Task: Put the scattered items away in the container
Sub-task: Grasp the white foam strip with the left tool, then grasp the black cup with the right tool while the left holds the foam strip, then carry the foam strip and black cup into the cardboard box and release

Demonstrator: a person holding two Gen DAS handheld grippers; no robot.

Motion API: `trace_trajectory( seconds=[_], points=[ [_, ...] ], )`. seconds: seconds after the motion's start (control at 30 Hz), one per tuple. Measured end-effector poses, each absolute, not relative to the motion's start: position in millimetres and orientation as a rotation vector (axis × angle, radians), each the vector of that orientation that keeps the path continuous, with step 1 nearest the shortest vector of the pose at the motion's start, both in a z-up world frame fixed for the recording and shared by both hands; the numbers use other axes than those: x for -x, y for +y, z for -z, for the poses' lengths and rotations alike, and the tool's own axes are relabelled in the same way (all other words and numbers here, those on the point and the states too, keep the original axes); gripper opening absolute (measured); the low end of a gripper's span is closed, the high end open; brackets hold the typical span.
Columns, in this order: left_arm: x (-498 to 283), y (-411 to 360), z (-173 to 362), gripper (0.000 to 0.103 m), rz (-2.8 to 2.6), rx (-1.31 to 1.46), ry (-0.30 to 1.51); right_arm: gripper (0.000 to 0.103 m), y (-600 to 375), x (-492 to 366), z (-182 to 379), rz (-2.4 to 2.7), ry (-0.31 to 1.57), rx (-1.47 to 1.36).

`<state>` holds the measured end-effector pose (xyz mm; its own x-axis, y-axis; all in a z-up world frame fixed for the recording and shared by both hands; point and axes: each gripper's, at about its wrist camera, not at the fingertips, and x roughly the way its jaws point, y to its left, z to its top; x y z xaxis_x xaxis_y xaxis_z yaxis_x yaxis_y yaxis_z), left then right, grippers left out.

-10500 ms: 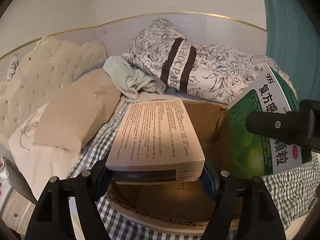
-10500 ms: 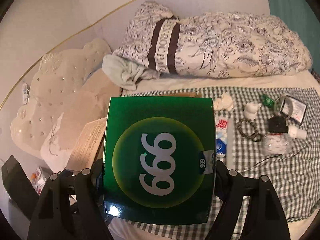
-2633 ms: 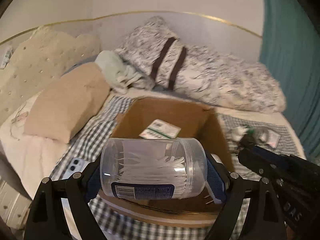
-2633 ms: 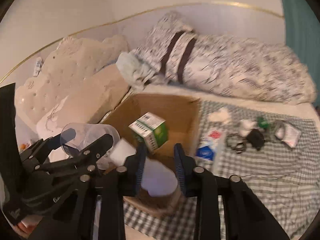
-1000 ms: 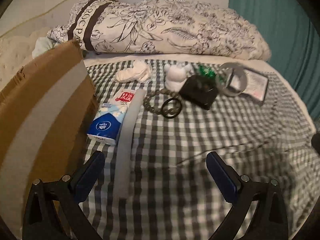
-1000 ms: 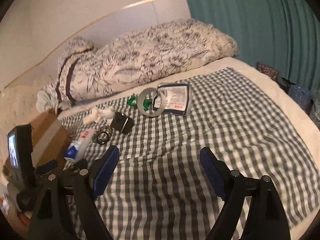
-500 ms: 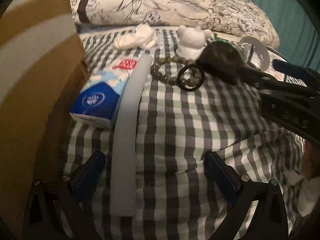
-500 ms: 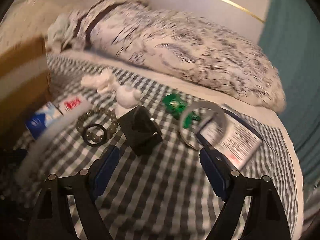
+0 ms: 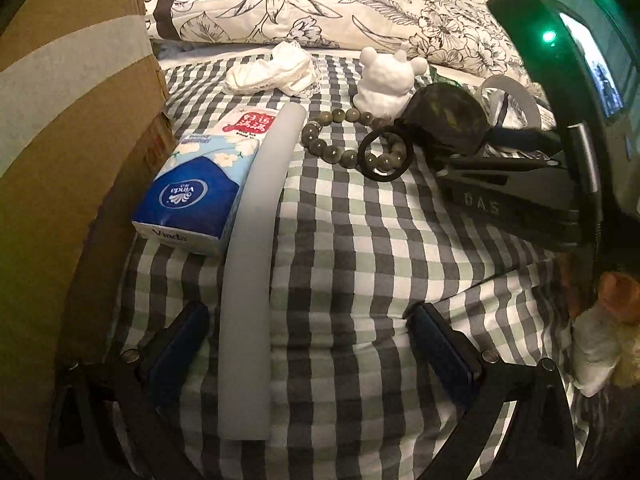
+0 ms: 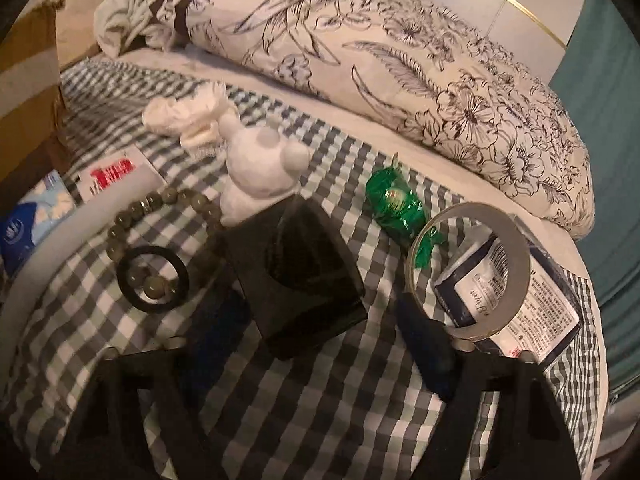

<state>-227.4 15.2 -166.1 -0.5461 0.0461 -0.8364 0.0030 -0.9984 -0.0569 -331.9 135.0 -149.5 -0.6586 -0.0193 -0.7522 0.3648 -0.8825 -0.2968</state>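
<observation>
My left gripper (image 9: 308, 344) is open and low over the checked blanket, straddling the near end of a long grey strip (image 9: 256, 248). A blue tissue pack (image 9: 192, 192) lies between the strip and the cardboard box (image 9: 68, 128). My right gripper (image 10: 320, 332) is open around a black pyramid-shaped object (image 10: 300, 272), which also shows in the left wrist view (image 9: 444, 120). Whether the pads touch it I cannot tell. A bead bracelet (image 10: 160, 208), a black ring (image 10: 152, 278) and a white bear figure (image 10: 260, 168) lie close by.
A green candy (image 10: 396, 204), a tape roll (image 10: 472, 272) and a printed packet (image 10: 540, 312) lie right of the pyramid. A white cloth (image 9: 276, 68) and a red-and-white packet (image 9: 252, 120) lie further back. A floral duvet (image 10: 400, 52) borders the far side.
Both grippers, which earlier put boxes and jars in the carton, have come down over the scattered items. In the last half second the left neared the grey strip and the right closed in around the pyramid.
</observation>
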Motion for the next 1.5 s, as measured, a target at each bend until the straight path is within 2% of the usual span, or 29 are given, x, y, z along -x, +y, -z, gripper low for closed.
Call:
trace_trajectory(
  seconds=[0.07,0.13,0.2,0.43,0.6,0.9,1.5],
  points=[
    [224.4,14.1,161.4,0.078,-2.751,1.443,-0.093,0.048,135.6,329.9,148.7,2.607,0.625,-1.187],
    [219.6,15.3,155.3,0.030,-2.758,1.393,-0.083,0.048,138.6,322.9,145.6,2.631,0.610,-1.187],
    [216.8,17.5,151.5,0.015,-2.779,1.360,-0.051,0.048,143.4,314.1,141.5,2.646,0.575,-1.196],
    [210.6,13.3,140.8,0.007,-2.782,1.321,-0.098,0.048,164.2,263.1,119.6,2.688,0.411,-1.197],
    [199.5,10.6,121.8,0.007,-2.745,1.255,-0.161,0.048,174.4,212.0,96.8,2.724,0.286,-1.148],
    [170.9,34.7,81.2,0.007,-2.703,1.104,-0.112,0.048,209.4,154.4,81.3,2.737,-0.058,-1.181],
    [107.2,43.6,7.1,0.007,-2.656,0.975,-0.135,0.048,214.5,78.6,21.9,2.768,-0.173,-1.140]
  ],
)
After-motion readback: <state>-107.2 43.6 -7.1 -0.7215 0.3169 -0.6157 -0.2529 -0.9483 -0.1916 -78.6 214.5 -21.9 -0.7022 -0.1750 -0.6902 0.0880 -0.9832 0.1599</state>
